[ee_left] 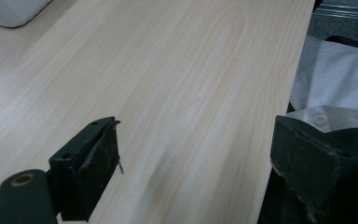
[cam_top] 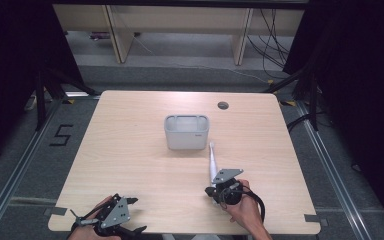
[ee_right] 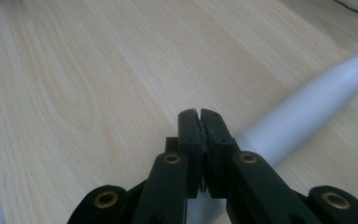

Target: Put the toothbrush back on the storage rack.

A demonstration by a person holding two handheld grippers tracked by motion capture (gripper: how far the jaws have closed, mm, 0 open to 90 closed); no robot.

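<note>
Lab: black curtains (cam_top: 10, 75), floor cables (cam_top: 272, 45)

Wooden table (cam_top: 130, 150), grey floor (cam_top: 25, 165), dark curtains (cam_top: 10, 50)

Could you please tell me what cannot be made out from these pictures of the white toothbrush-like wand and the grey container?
- Slim white plastic wand: its near end is hidden under the right gripper in the high view, and behind the shut jaws in the right gripper view.
- Grey rectangular plastic container: its contents are too small to tell in the high view; the left gripper view's top edge cuts it off.
</note>
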